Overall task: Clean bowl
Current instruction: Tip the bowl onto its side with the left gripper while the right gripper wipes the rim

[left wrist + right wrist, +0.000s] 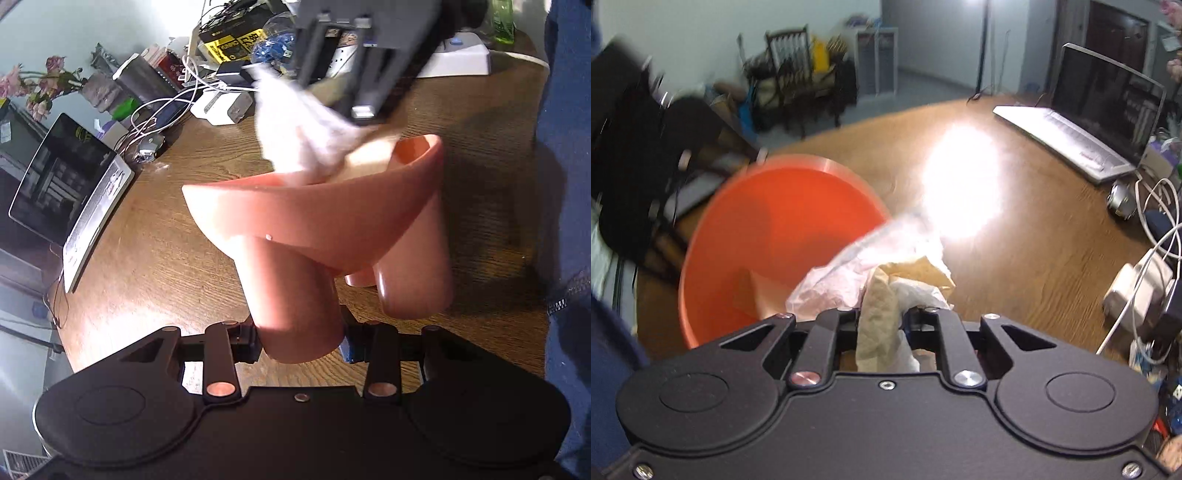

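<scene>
Biggest worry here: the bowl is off the table, tipped, with the left gripper pinching just 1 of its legs. That's a thin hold for a smooth, top-heavy thing, so a hard push from the wipe could twist it loose and drop it on the wood near the front edge. The right gripper has its jaws squeezed on a crumpled tissue that's half inside the bowl's rim; the wad looks loose, so it might slide out of the jaws mid-wipe or just skim instead of scrubbing.

Count: 1 bowl with 3 stubby legs showing, 1 tissue wad, 2 grippers, 1 open laptop toward the far left side of the table. The cables and chargers along the back edge are too tangled to count.
</scene>
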### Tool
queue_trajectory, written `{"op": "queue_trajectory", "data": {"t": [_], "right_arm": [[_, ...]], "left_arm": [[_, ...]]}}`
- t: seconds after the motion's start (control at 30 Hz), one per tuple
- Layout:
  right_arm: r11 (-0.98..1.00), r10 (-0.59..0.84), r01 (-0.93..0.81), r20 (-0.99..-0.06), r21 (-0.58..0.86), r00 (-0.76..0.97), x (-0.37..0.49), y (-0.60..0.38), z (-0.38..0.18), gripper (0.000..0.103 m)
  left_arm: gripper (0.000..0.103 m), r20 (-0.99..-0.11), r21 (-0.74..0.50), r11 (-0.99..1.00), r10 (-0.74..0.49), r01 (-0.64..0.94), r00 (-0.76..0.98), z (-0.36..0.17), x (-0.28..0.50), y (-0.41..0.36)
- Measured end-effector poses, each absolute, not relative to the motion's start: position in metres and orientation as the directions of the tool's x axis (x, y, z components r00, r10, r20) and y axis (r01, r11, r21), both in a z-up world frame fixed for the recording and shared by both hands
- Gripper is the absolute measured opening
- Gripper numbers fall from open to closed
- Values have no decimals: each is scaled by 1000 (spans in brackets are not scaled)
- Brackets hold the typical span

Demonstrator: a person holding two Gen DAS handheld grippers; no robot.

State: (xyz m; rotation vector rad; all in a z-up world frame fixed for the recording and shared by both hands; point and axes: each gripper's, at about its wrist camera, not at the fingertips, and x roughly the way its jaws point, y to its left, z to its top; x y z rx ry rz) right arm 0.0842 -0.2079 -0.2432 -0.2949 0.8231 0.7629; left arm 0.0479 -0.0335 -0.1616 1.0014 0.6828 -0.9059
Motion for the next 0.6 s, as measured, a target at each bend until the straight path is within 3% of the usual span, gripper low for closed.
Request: {"op": "queue_trajectory", "data": {"t": [0.2, 0.37, 0.5, 0.6], "right_arm": [[623, 536, -770, -791, 135, 295, 64, -202, -232, 16], [588, 640, -750, -741, 303, 203, 69, -175, -217, 16], [643, 649, -700, -707, 311, 282, 76, -138, -208, 16], [734, 578, -633, -717, 247, 390, 85, -113, -207, 16]], "left_arm": [[37, -823, 363, 279, -351, 889, 446, -163, 55, -19], [37, -817, 352, 254, -386, 901, 428, -174, 57, -1], [37, -804, 339, 254, -422, 906, 419, -180, 58, 11], [38, -796, 305, 312, -434, 900, 421, -185, 59, 20]]}}
